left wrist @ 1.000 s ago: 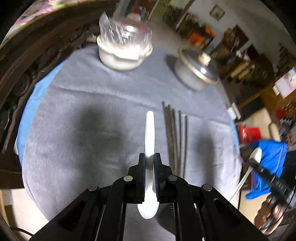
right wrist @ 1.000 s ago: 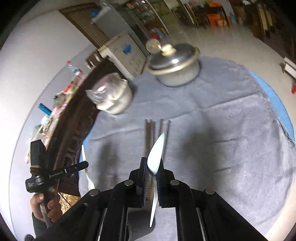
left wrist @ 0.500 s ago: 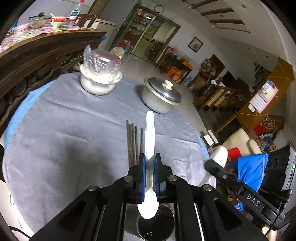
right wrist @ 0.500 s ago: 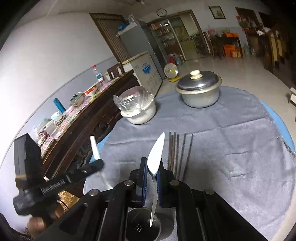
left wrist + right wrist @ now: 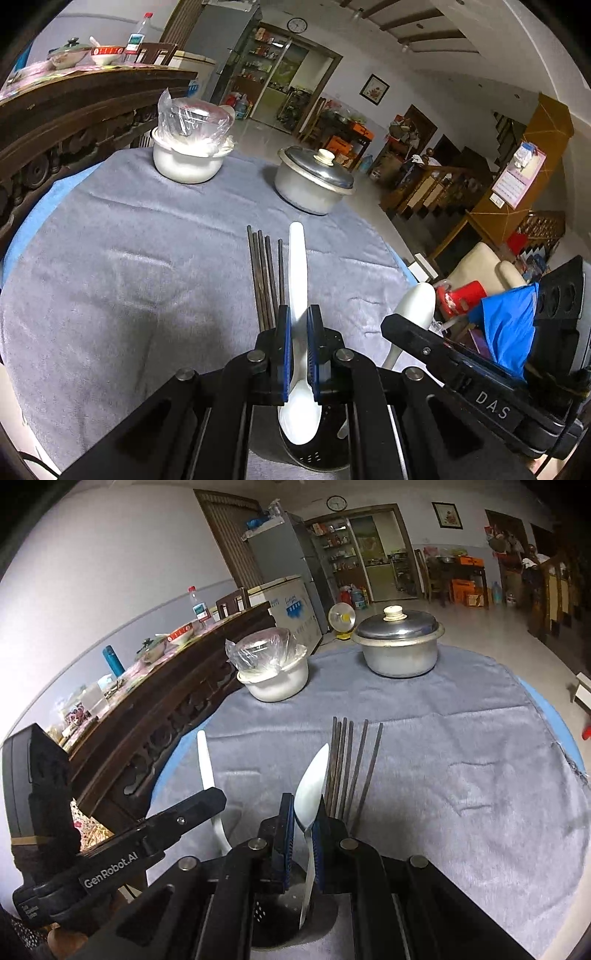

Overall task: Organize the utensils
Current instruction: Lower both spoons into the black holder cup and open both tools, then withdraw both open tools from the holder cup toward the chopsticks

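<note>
Nearby, chopsticks (image 5: 266,280) lie beside the left gripper's (image 5: 299,354) white spoon (image 5: 298,273).

white spoon (image 5: 297,273), grey tablecloth (image 5: 129,266), dark chopsticks (image 5: 347,760)

Grey cloth (image 5: 110,258) over round table, 1 lidded metal pot (image 5: 314,184), 1 white pot covered with plastic (image 5: 190,155), wall clock (image 5: 336,503), carved wooden sideboard (image 5: 166,709).
</note>
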`<state>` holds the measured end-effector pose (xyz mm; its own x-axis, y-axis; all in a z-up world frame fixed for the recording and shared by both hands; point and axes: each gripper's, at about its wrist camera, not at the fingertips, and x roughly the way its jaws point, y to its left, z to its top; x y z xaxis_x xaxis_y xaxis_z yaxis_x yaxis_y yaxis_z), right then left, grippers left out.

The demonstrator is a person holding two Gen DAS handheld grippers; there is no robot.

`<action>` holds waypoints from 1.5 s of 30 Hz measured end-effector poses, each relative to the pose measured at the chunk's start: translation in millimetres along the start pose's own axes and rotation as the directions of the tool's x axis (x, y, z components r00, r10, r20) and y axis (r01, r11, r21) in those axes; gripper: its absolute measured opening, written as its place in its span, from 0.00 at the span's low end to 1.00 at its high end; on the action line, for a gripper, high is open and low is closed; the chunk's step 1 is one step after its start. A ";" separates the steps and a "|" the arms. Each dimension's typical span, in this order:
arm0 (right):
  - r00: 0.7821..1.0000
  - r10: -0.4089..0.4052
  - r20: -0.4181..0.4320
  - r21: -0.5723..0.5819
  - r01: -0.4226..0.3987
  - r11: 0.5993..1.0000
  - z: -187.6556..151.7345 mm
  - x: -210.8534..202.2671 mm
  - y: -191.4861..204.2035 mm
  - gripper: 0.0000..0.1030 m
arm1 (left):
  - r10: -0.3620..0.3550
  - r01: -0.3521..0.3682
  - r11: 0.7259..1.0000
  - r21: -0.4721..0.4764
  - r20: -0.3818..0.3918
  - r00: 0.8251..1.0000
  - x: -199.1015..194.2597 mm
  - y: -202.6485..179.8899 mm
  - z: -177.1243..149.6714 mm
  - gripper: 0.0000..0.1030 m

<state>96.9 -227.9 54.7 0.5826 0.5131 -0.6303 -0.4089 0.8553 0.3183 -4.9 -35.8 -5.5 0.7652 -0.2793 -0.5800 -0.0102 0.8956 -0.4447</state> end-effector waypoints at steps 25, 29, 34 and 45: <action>1.000 0.012 -0.005 -0.026 -0.012 1.000 -18.9 -12.4 4.3 0.10 | -0.012 0.014 0.999 0.051 -0.030 0.999 -2.0 -0.7 -26.4 0.08; 1.000 0.015 -0.009 -0.029 -0.015 0.999 -21.3 -13.5 5.6 0.10 | -0.016 0.017 0.999 0.052 -0.038 0.999 -3.6 0.3 -28.9 0.08; 1.000 0.023 -0.021 -0.037 -0.023 0.999 -24.5 -13.7 8.8 0.11 | -0.021 0.024 0.998 0.050 -0.049 0.999 -5.8 1.0 -32.3 0.08; 0.998 0.038 -0.041 -0.012 -0.038 0.999 -29.2 -22.2 7.2 0.52 | -0.022 0.024 0.999 0.040 -0.057 0.998 -25.4 1.1 -36.3 0.34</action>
<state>60.4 -235.2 50.3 0.5371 0.5415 -0.6467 -0.4394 0.8341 0.3335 -47.7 -40.2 -16.0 0.7271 -0.3181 -0.6083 0.0338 0.9017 -0.4311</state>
